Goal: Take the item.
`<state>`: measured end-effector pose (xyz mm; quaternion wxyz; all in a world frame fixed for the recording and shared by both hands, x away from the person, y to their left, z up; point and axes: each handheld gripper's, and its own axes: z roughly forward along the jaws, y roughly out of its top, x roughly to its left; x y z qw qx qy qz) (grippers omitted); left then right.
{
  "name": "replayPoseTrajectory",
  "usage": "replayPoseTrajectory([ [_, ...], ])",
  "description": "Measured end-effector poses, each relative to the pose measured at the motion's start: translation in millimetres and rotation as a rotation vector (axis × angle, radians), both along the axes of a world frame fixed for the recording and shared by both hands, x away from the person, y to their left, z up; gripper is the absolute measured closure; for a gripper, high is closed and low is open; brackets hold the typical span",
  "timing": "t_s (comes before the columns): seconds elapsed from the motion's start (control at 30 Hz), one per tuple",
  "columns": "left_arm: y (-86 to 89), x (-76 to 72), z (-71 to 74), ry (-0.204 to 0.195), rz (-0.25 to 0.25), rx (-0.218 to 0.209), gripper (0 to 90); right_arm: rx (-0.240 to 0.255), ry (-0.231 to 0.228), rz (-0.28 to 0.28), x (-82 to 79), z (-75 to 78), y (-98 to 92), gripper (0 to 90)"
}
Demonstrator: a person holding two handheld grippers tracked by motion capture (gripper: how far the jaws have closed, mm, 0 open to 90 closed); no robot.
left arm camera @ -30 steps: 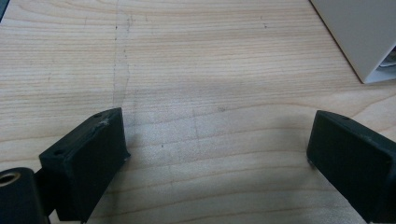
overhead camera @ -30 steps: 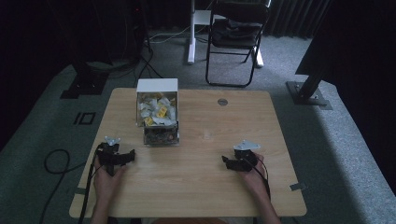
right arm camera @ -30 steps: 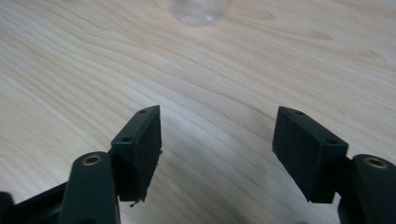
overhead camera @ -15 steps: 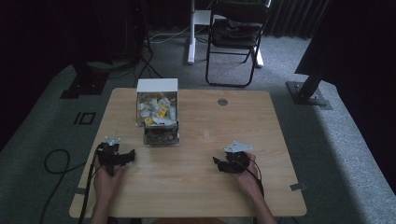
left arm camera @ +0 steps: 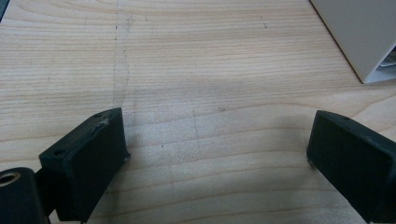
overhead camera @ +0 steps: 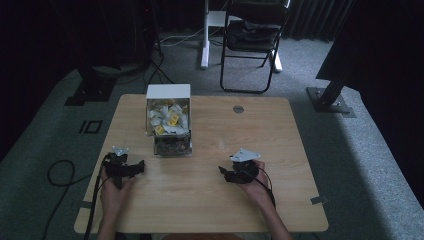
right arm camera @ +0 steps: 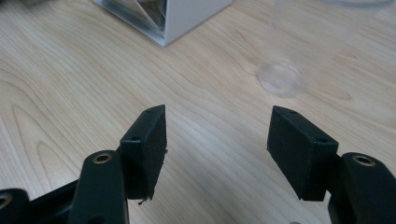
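A white box (overhead camera: pixel 168 92) with a clear front stands at the back left of the wooden table (overhead camera: pixel 200 210). It holds several white and yellow packets (overhead camera: pixel 167 117). My left gripper (overhead camera: pixel 131 165) rests near the front left, open, with bare wood between its jaws (left arm camera: pixel 217 140); the box's corner (left arm camera: pixel 359 37) lies ahead to its right. My right gripper (overhead camera: pixel 226 172) is at the front right and points toward the box. It is open (right arm camera: pixel 217 135) and its jaws have just been closing with nothing between them. A clear plastic cup (right arm camera: pixel 285 60) stands just ahead of it.
A round grommet (overhead camera: pixel 238 109) sits in the table's far side. A folding chair (overhead camera: pixel 252 35) and a white post (overhead camera: pixel 205 35) stand on the carpet beyond. A black cable (overhead camera: pixel 60 172) loops on the floor at left. Dark stands flank the table.
My right gripper has moved left, toward the middle of the table and the box. The left gripper has stayed where it was.
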<state>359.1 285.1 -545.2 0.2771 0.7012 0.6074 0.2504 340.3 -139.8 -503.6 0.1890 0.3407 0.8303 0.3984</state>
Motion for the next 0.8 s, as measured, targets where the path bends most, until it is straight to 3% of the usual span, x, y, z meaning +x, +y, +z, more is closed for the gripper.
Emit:
replayPoseTrajectory([
  [0.5,-0.1,-0.2,0.0,0.0,0.001,0.0,5.6,0.015,-0.021,0.03,3.0,10.1,14.3,39.7],
  [0.8,0.0,-0.2,0.0,0.0,0.0,0.0,5.6,0.027,-0.03,0.075,3.2,15.5,32.8,43.7],
])
